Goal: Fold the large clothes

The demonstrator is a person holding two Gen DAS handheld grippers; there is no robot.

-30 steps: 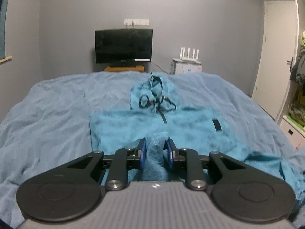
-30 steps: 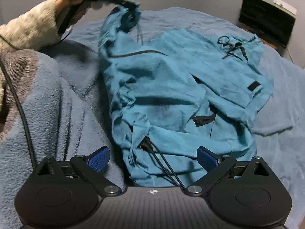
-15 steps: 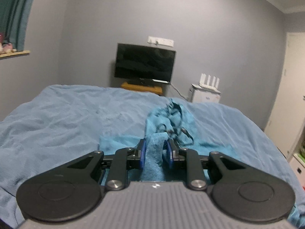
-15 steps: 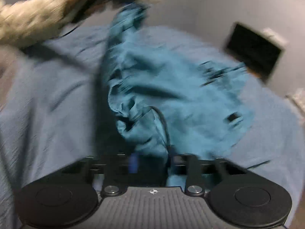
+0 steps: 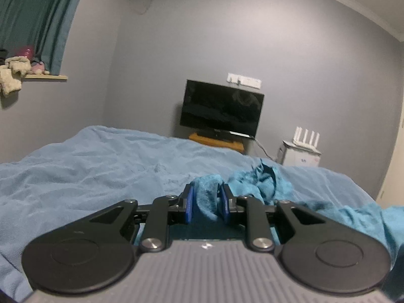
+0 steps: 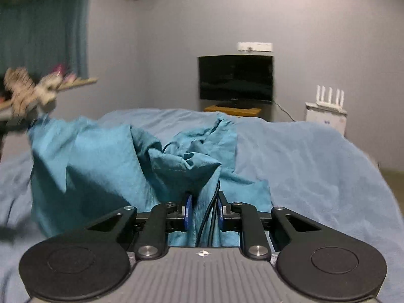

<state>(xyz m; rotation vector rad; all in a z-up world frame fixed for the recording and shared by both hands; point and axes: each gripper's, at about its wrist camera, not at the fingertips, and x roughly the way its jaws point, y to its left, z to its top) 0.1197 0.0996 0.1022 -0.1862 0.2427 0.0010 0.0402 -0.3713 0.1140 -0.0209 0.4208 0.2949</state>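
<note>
Over the blue bed (image 6: 315,156), I have both left gripper (image 5: 206,205) and right gripper (image 6: 203,210) jaws clenched on the teal jacket (image 6: 101,166)

A light blue blanket-covered bed (image 5: 101,166); beyond it a black flat-screen television (image 5: 222,111), a white four-antenna router (image 5: 306,136), and teal curtains (image 5: 38,17).

— What sort of place is this?

— A bedroom in a home. A wide bed (image 5: 101,166) with a rumpled light-blue cover spreads out just ahead of both claws.

— What else shows it?

— Beyond the bed's far end, a dark television (image 6: 236,77) stands on a low wooden stand (image 6: 233,109) against a grey wall. Right of it, a white router (image 6: 329,97) sits on a small cabinet. Up to the left hang teal curtains (image 5: 38,17) above a cluttered shelf (image 5: 46,77).
</note>
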